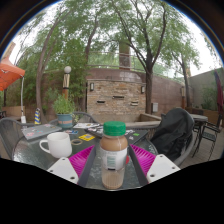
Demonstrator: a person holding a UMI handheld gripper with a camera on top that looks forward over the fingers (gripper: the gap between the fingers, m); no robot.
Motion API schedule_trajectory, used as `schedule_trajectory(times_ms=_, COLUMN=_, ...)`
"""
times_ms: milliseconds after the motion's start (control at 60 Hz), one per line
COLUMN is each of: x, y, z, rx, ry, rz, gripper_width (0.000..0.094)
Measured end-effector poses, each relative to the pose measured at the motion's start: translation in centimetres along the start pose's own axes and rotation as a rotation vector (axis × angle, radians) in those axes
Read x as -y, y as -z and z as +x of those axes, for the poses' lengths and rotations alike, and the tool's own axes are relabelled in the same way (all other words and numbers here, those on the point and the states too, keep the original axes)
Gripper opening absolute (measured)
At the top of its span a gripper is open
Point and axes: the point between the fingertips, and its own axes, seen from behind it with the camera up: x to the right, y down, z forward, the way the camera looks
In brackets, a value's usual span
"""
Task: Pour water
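Bottle (114, 155): clear plastic, green screw cap, label band round its middle, upright between the two pink pads of your hand-held gripper (114, 162). Whether it rests on the glass-topped bench (30, 150) or hangs clear of it, you cannot tell; its base is hidden low between the fingers.

Hand-held gripper: fingers (82, 160) drawn in close on either side of the bottle at label height. The pads look to touch its flanks, but a thin gap cannot be ruled out, so treat the grip as unconfirmed.

Handling, as a judgement: thin plastic wall, likely to flex if you squeeze hard; smooth label, likely slippery; contents make it moderately heavy and prone to slosh. Take hold at the mid-body, on the label, below the shoulder. The cap appears on, so no water will leave until it is off.

Pose: gripper held level, pointing straight ahead along the bench, bottle axis vertical.

Mug (58, 145): white, handle showing, standing on the bench to the left of the left finger, near it but apart. Probable receiver for the pour.

Also present: potted plant (64, 110) and small items beyond; dark bag (172, 135) on the right.
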Motion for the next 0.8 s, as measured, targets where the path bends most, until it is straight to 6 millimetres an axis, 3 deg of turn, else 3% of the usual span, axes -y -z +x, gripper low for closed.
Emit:
schedule_trajectory(times_ms=17, x=0.0, y=-0.2, z=0.0, rx=-0.003, ry=0.002, rz=0.004, gripper_width=0.0658)
schedule_trajectory(times_ms=50, x=-0.5, y=-0.8, z=0.2, rx=-0.018, ry=0.001, rz=-0.003, gripper_width=0.0423)
schedule_trajectory(times_ms=67, x=-0.8, y=-1.4, z=1.0, rx=-0.025, ry=-0.009, rz=-0.007, gripper_width=0.0425)
schedule_trajectory(times_ms=167, x=-0.7, y=-1.6, z=1.7, rx=-0.059, ry=-0.078, rz=-0.005, gripper_width=0.0403)
schedule_trajectory(times_ms=183, x=-0.5, y=-0.7, z=0.3, rx=-0.064, ry=-0.076, rz=-0.005, gripper_width=0.0402)
schedule_trajectory(times_ms=333, x=-0.8, y=-1.4, z=0.3, rx=-0.063, ry=-0.051, rz=-0.029, gripper_width=0.0402)
schedule_trajectory(times_ms=467, x=0.2, y=-1.6, z=-0.3, rx=-0.074, ry=0.005, rz=-0.051, gripper_width=0.0306)
schedule_trajectory(times_ms=583, x=4.6, y=-2.6, z=-2.3, rx=-0.095, ry=0.275, rz=-0.031, gripper_width=0.0286)
schedule_trajectory(times_ms=600, x=5.2, y=-3.5, z=-1.9, rx=-0.082, ry=0.317, rz=-0.027, gripper_width=0.0285)
schedule_trajectory(times_ms=650, x=6.9, y=-4.0, z=-3.9, rx=-0.097, ry=0.486, rz=-0.013, gripper_width=0.0285)
schedule_trajectory(times_ms=700, x=9.2, y=-4.3, z=-4.7, rx=-0.103, ry=0.719, rz=0.002, gripper_width=0.0285)
schedule_trajectory(times_ms=717, x=8.5, y=-5.5, z=-4.6, rx=-0.116, ry=0.804, rz=0.02, gripper_width=0.0284)
schedule_trajectory(times_ms=783, x=9.6, y=-6.8, z=-6.4, rx=-0.15, ry=1.198, rz=0.051, gripper_width=0.0283)
schedule_trajectory(times_ms=800, x=10.7, y=-7.0, z=-7.3, rx=-0.136, ry=1.301, rz=0.048, gripper_width=0.0282)
